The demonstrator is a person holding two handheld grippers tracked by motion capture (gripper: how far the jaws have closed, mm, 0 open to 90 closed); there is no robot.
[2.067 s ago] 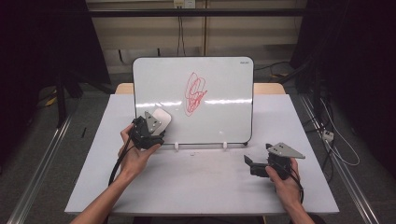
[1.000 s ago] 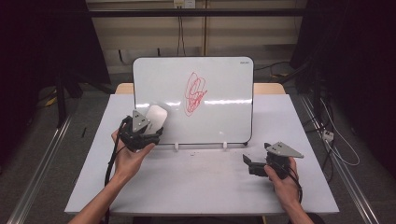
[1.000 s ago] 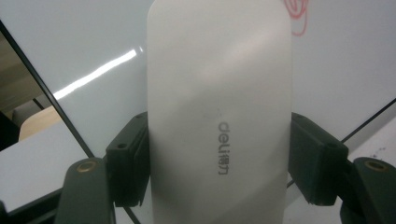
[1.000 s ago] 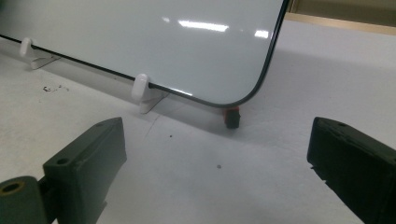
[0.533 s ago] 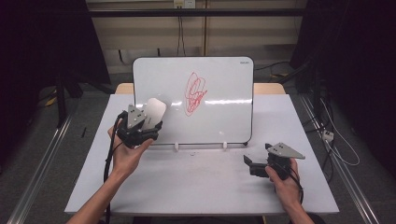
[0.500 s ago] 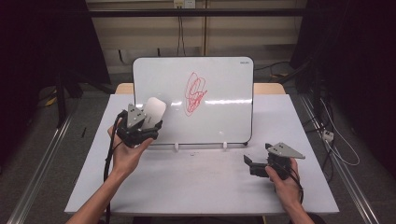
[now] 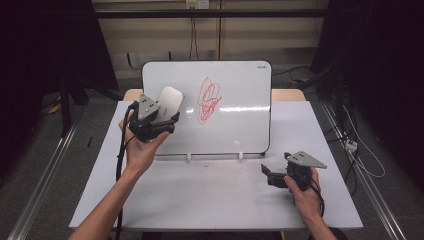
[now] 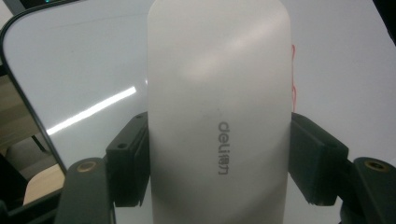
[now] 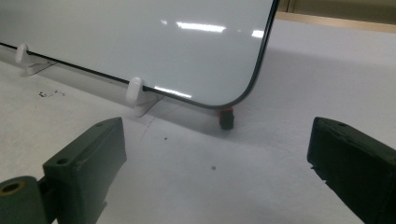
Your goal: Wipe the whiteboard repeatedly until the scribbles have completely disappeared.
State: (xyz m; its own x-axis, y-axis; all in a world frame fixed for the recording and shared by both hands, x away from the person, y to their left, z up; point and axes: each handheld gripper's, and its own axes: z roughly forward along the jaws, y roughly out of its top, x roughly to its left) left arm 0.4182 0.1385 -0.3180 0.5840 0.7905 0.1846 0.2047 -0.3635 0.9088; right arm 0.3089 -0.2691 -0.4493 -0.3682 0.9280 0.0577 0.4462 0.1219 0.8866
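Eraser [image 8: 217, 116], long axis upright, sits clamped in the left hand-held gripper [image 7: 159, 116] against the whiteboard [image 7: 240, 125], seemingly touching; the red scribble [image 7: 209, 100] lies just right. Right hand-held gripper [image 7: 272, 176] rests apart, near-right on the worktop [image 7: 210, 195].

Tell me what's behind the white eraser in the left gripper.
Behind the eraser, clamped by the left gripper, stands the whiteboard. A sliver of red scribble peeks past its edge; the board surface directly behind it is covered.
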